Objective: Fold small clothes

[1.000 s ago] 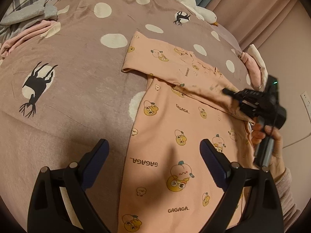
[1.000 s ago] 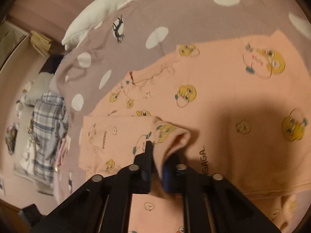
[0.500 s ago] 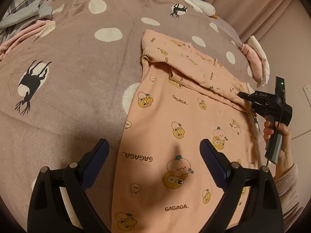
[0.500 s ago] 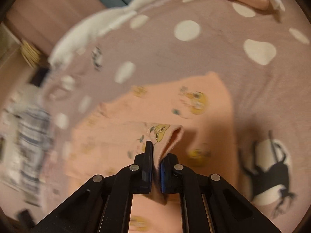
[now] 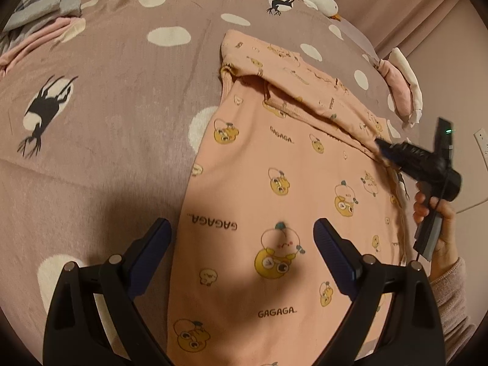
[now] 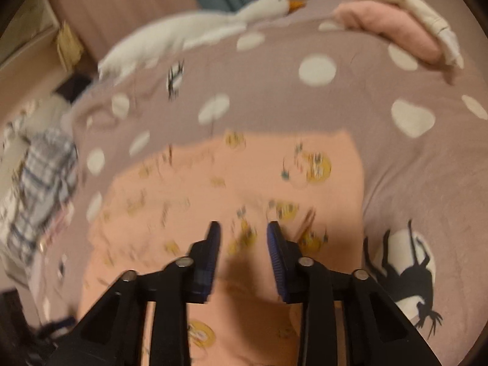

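Observation:
A peach garment (image 5: 274, 183) printed with yellow cartoon faces and "GAGAGA" lies flat on the bed, its far sleeve folded across the upper part. My left gripper (image 5: 242, 241) is open and empty, hovering over the garment's lower half. My right gripper (image 5: 381, 148) shows in the left wrist view at the garment's right edge, by the end of the folded sleeve. In the blurred right wrist view the right gripper (image 6: 244, 238) is open with nothing between its fingers, just above the peach garment (image 6: 228, 183).
The bed has a mauve cover (image 5: 106, 106) with white dots and deer prints. A white goose plush (image 6: 198, 33) lies at the far edge. Folded pink and cream clothes (image 5: 402, 85) sit at the right. Plaid and grey clothes (image 5: 36, 3) lie at the far left.
My right gripper has opened and let go of the sleeve it was carrying. The sleeve now lies folded across the garment. The left gripper has stayed open, moving slightly.

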Motion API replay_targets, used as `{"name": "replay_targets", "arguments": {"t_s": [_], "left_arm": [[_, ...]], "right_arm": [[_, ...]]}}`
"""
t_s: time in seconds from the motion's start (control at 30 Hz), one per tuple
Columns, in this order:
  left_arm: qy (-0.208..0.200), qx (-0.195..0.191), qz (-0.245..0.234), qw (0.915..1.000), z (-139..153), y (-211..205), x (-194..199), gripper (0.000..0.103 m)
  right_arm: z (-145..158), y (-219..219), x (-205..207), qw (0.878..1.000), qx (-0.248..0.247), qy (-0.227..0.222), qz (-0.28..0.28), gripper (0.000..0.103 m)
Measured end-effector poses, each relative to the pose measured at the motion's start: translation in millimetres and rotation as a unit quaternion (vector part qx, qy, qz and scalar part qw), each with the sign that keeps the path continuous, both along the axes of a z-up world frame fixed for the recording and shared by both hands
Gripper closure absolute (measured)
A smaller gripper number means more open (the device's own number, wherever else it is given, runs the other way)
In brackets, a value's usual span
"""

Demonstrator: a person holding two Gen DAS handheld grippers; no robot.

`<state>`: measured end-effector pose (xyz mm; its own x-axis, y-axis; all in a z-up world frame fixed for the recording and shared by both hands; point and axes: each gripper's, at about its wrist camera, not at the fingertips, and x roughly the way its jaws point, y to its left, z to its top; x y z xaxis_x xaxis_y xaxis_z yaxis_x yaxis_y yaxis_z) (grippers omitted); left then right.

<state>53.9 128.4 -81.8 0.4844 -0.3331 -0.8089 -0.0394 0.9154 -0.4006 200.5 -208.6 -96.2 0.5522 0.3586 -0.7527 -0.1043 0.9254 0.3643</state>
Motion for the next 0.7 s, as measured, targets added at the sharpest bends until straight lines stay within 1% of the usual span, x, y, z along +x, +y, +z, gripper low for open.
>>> {"name": "replay_targets", "arguments": {"t_s": [0.03, 0.07, 0.13, 0.2, 0.23, 0.27, 0.3, 0.37, 0.4, 0.47, 0.57, 0.63, 0.7], "left_arm": [[0.002, -0.002, 0.000, 1.0000, -1, 0, -2, 0.009], [0.003, -0.003, -0.001, 1.0000, -1, 1, -4, 0.009], [0.005, -0.007, -0.003, 1.0000, -1, 4, -10, 0.009], [0.005, -0.007, -0.004, 1.0000, -1, 8, -16, 0.009], [0.005, -0.007, -0.005, 1.0000, -2, 10, -19, 0.009], [0.006, -0.007, -0.006, 0.9999, -3, 12, -22, 0.009], [0.006, -0.009, -0.008, 0.9999, -5, 14, -25, 0.009], [0.004, -0.013, -0.012, 0.9998, -6, 15, -31, 0.009], [0.002, -0.013, -0.015, 0.9998, -7, 15, -35, 0.009], [-0.001, -0.014, -0.020, 0.9997, -7, 13, -40, 0.009], [-0.002, -0.031, -0.036, 0.9989, -8, 10, -49, 0.008], [-0.004, -0.044, -0.046, 0.9980, -8, 7, -53, 0.008], [-0.003, -0.054, -0.057, 0.9970, -8, 5, -59, 0.008]], "right_arm": [[-9, -5, 2, 1.000, 0.003, 0.020, -0.007, 0.076], [-11, -11, 1, 1.000, 0.013, 0.020, -0.014, 0.081], [-3, -21, -9, 0.999, 0.034, 0.011, -0.032, 0.081], [8, -31, -27, 0.998, 0.054, -0.006, -0.035, 0.080], [13, -36, -38, 0.998, 0.059, -0.014, -0.031, 0.077], [18, -43, -52, 0.998, 0.060, -0.021, -0.029, 0.069], [21, -45, -61, 0.998, 0.057, -0.025, -0.030, 0.059], [23, -59, -90, 0.998, 0.052, -0.032, -0.031, 0.051], [20, -63, -99, 0.998, 0.051, -0.030, -0.031, 0.051], [8, -70, -118, 0.998, 0.051, -0.010, -0.032, 0.051], [-13, -74, -145, 0.997, 0.063, 0.029, -0.023, 0.051], [-24, -72, -166, 0.996, 0.081, 0.043, -0.006, 0.051], [-24, -66, -180, 0.994, 0.098, 0.043, 0.009, 0.051]]}}
